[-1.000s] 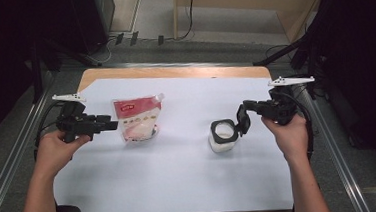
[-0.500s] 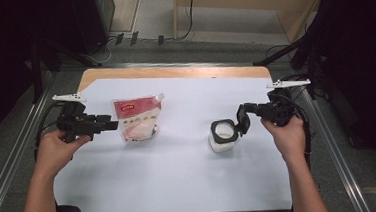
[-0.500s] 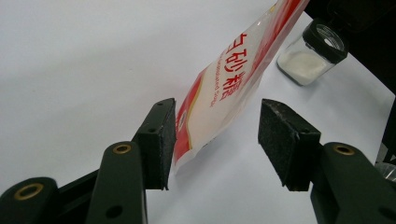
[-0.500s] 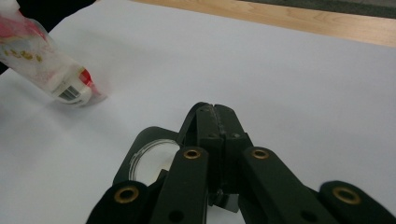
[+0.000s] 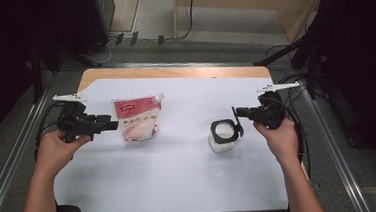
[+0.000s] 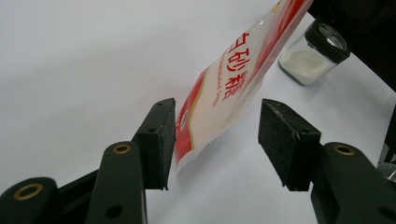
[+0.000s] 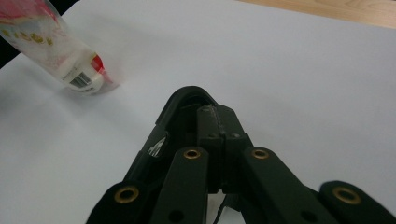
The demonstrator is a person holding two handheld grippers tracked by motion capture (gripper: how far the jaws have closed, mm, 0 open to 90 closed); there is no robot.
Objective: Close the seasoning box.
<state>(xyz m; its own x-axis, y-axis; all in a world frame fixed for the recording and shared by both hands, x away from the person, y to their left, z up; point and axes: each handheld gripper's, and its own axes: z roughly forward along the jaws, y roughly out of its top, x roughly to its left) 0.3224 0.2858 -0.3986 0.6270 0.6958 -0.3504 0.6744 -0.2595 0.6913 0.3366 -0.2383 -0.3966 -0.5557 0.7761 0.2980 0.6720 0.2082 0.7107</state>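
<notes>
While right gripper (image 7: 212, 122) pinches black lid (image 7: 187, 100), hiding jar (image 5: 222, 136), left gripper (image 6: 215, 140) spread.

two bare forearms enter from the near edge of the high view, one at each side, each hand wrapped round a black gripper. left gripper (image 5: 111, 125): held level, pointing inward toward the middle; jaws stand apart, pads (image 6: 159, 140) facing each other across a clear gap. right gripper (image 5: 236, 120): also level, pointing inward toward the left one; jaws pressed fully together, as the right gripper view (image 7: 219, 128) shows. both wrists straight, hands well apart.
</notes>
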